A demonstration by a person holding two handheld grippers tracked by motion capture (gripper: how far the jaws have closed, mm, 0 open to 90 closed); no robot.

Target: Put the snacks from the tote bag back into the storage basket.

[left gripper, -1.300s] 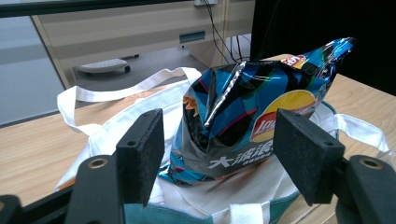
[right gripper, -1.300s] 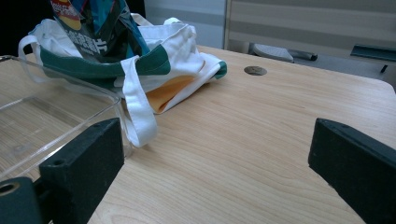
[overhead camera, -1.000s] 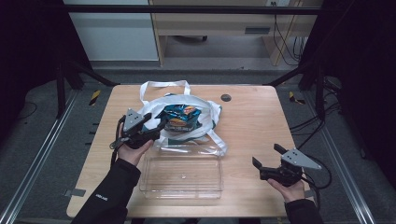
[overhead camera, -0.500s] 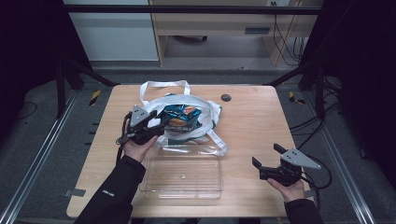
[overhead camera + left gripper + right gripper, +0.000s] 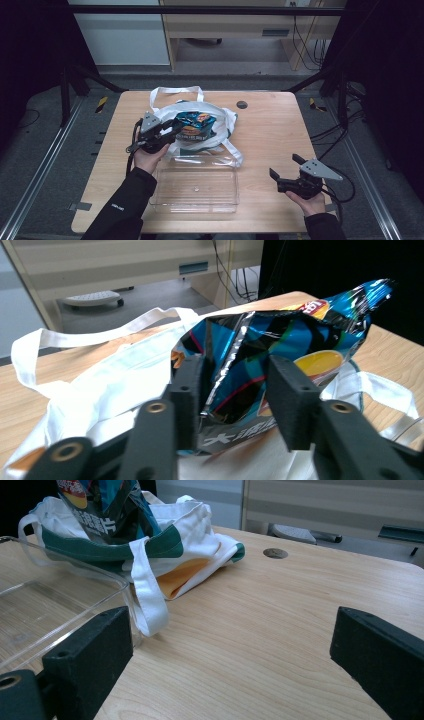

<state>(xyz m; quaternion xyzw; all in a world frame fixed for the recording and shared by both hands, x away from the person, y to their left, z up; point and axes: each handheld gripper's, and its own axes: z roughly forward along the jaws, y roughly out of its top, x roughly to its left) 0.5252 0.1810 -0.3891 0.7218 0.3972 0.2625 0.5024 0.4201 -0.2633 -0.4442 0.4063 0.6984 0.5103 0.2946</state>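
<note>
Pale wooden tabletop (image 5: 280, 130) carries a white cloth tote bag (image 5: 220, 131) and, just in front of it, an empty clear plastic tray (image 5: 196, 189). From the bag's mouth rises a glossy blue crinkled snack packet (image 5: 280, 345). The left gripper (image 5: 235, 390) has its jaws partly parted around the packet's creased edge; whether they pinch is unclear. A shallow bite could slip or tear the foil, or drag the bag along. The right gripper (image 5: 284, 178) hovers wide open, holding nothing.

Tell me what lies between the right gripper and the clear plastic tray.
Bare tabletop. In the high view, plain wood separates the right gripper from the clear tray; nothing sits on it. The tote's white strap ends farther back.
</note>
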